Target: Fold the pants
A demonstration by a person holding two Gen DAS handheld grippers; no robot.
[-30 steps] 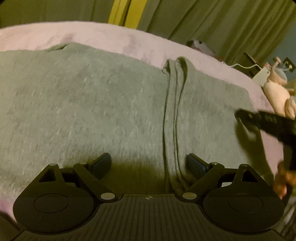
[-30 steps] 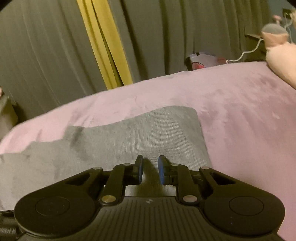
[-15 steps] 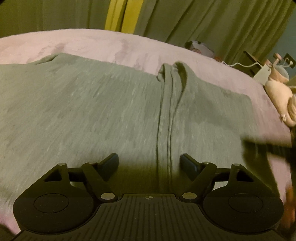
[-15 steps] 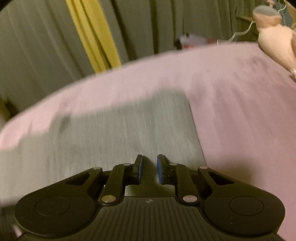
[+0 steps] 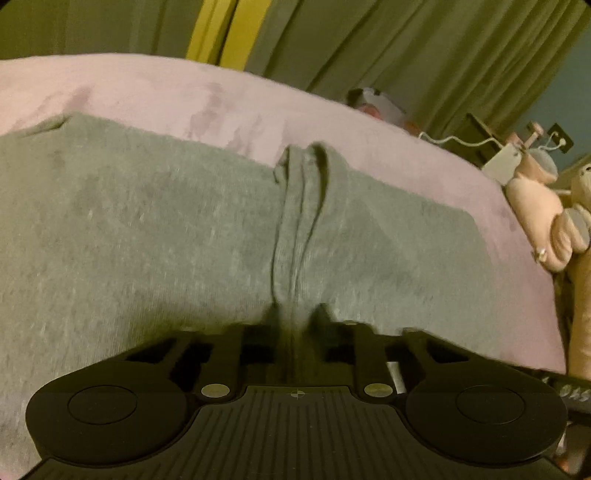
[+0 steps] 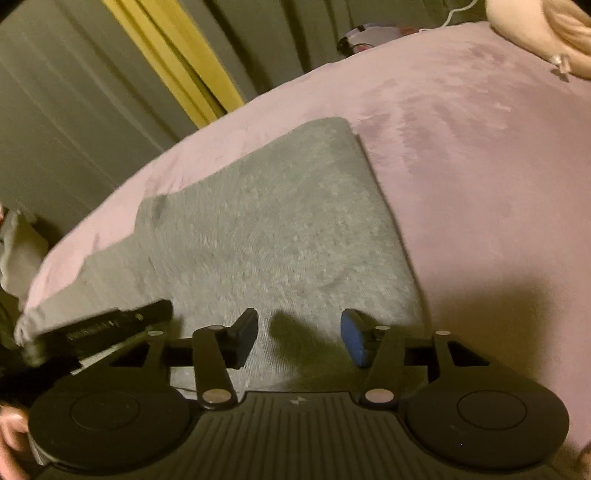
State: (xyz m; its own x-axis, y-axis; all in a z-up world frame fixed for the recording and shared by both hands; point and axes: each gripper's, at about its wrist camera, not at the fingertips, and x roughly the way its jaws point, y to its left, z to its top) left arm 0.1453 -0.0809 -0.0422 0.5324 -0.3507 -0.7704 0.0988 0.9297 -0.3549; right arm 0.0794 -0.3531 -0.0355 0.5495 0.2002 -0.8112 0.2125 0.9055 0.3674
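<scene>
Grey pants [image 5: 147, 236] lie spread flat on a pink bedspread [image 5: 147, 88]. A raised ridge of bunched fabric [image 5: 299, 221] runs from the far edge to my left gripper [image 5: 295, 321], which is shut on the near end of that ridge. In the right wrist view the pants [image 6: 266, 236] show a squared far corner. My right gripper [image 6: 299, 339] is open just above the cloth near its right edge and holds nothing. The left gripper's body [image 6: 107, 325] shows at the left of that view.
Grey curtains with a yellow strip [image 5: 225, 33] hang behind the bed. Pink soft toys [image 5: 543, 206] lie at the bed's right side, with a white cable [image 5: 450, 140] and clutter beyond. Bare bedspread [image 6: 480, 166] lies right of the pants.
My left gripper has closed from wide open onto the fabric ridge. My right gripper has opened from nearly shut and dropped lower over the pants.
</scene>
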